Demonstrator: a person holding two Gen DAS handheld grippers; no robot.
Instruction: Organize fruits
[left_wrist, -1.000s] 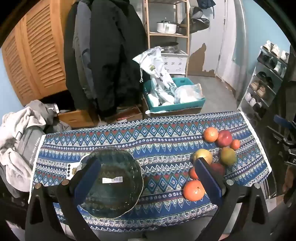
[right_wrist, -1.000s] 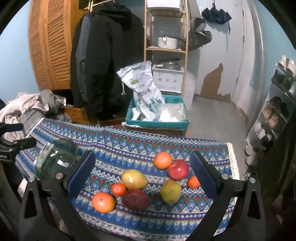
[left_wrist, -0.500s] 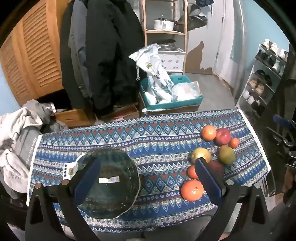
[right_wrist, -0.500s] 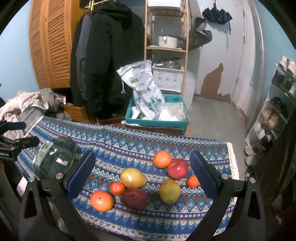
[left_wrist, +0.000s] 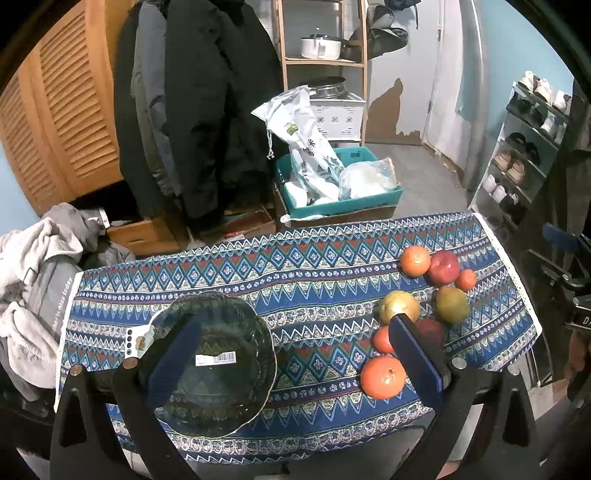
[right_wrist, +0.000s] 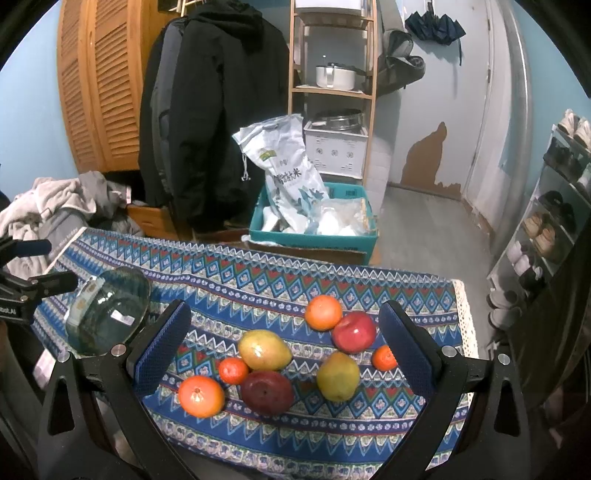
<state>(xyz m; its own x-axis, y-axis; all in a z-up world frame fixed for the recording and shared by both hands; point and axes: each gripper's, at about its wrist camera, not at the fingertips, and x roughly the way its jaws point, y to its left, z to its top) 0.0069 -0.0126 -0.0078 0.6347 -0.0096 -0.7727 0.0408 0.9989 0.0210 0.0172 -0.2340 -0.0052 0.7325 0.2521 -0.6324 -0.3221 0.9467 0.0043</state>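
Note:
Several fruits lie in a loose cluster on the right half of a blue patterned tablecloth (right_wrist: 258, 280): a large orange (right_wrist: 201, 396), a dark red apple (right_wrist: 267, 392), a small tangerine (right_wrist: 233, 370), a yellow mango (right_wrist: 264, 350), a pear (right_wrist: 337, 375), a red apple (right_wrist: 354, 332), another orange (right_wrist: 323, 312) and a small tangerine (right_wrist: 384, 357). An empty glass bowl (left_wrist: 214, 363) with a barcode sticker sits on the left. My left gripper (left_wrist: 295, 365) hovers open above the front edge, its left finger over the bowl. My right gripper (right_wrist: 282, 350) hovers open over the fruits, empty.
Behind the table stand a teal crate (right_wrist: 314, 229) with white bags, a wooden shelf (right_wrist: 332, 88) with pots, hanging dark coats (right_wrist: 214, 122) and louvred wooden doors. Clothes (left_wrist: 33, 266) are heaped at the left; a shoe rack (left_wrist: 532, 147) stands at the right.
Both grippers have risen and drawn back slightly, so the table sits a little lower and farther in view. The fruits and bowl have not moved.

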